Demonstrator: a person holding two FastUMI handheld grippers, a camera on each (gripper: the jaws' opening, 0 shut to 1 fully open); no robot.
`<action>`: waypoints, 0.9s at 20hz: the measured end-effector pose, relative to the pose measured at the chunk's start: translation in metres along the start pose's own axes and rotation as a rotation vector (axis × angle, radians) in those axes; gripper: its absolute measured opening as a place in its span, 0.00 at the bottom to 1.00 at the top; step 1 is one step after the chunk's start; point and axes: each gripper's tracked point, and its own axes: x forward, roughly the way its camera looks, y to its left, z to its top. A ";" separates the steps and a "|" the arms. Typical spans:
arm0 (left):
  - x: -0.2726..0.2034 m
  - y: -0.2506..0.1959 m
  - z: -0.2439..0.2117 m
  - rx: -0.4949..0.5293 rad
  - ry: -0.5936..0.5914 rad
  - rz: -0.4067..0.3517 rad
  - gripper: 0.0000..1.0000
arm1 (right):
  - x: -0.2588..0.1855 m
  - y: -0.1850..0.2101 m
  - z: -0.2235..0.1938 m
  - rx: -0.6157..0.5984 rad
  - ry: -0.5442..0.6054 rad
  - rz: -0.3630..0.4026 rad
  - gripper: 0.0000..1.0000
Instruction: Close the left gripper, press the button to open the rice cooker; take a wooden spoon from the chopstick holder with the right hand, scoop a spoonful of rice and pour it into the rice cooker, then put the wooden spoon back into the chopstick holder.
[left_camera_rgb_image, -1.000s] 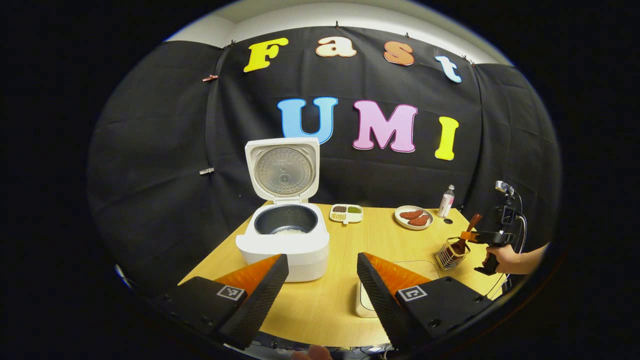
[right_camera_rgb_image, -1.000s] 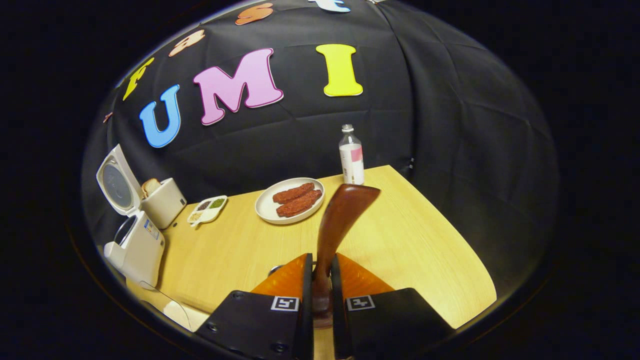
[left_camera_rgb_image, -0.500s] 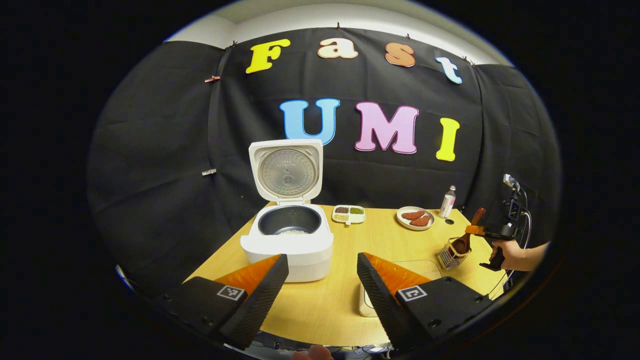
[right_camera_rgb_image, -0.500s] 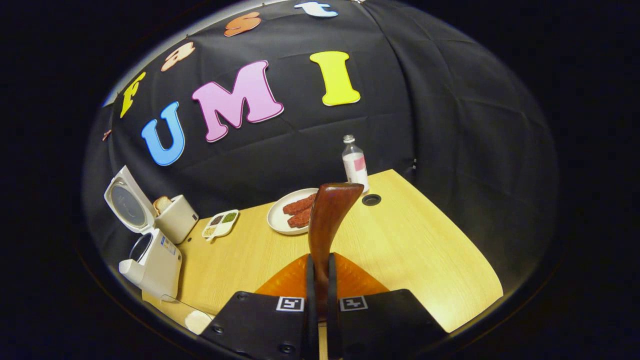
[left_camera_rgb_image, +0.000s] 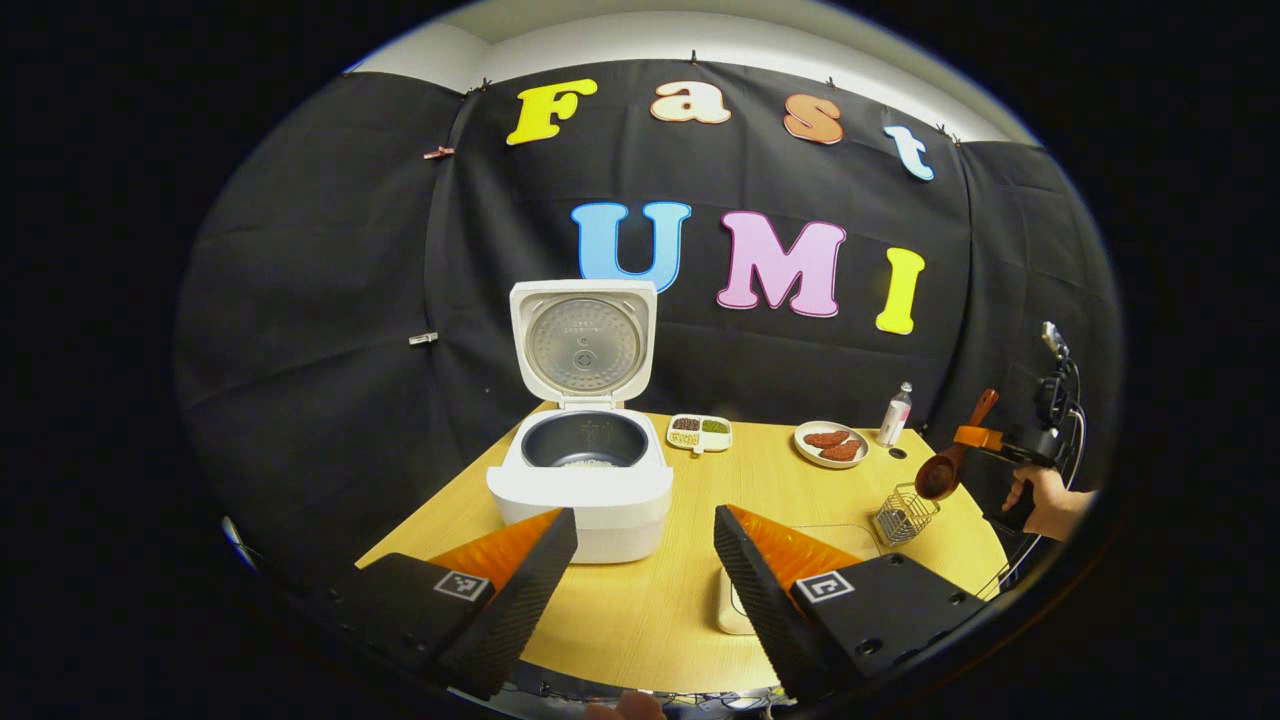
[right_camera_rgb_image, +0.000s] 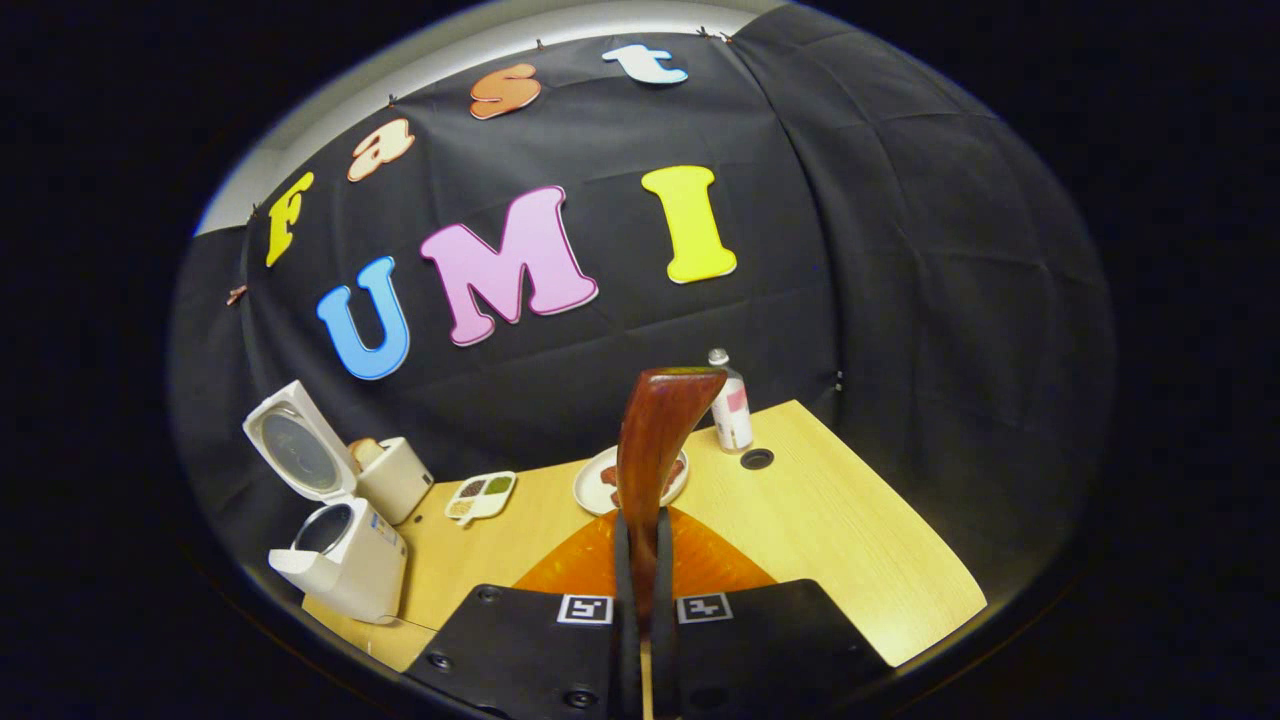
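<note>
The rice cooker stood open at the surface's left, so the button press looked done. The right tool was clamped on the wooden spoon, clear above the chopstick holder; the left tool gaped apart. Scooping, pouring and returning remained.

A staged recording booth got up as a kitchen: black cloth wall pinned behind a light wooden bench carrying an open white rice cooker and a white plate of brown patties.
</note>
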 end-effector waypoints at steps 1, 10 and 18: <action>0.000 0.002 -0.001 -0.005 0.000 0.001 0.95 | -0.010 0.014 0.003 -0.001 -0.013 0.022 0.08; 0.003 0.027 -0.005 0.014 -0.015 -0.022 0.95 | -0.074 0.147 -0.056 -0.229 0.054 0.209 0.08; 0.000 0.048 -0.010 0.043 -0.022 -0.094 0.95 | -0.064 0.181 -0.169 -0.601 0.202 0.137 0.09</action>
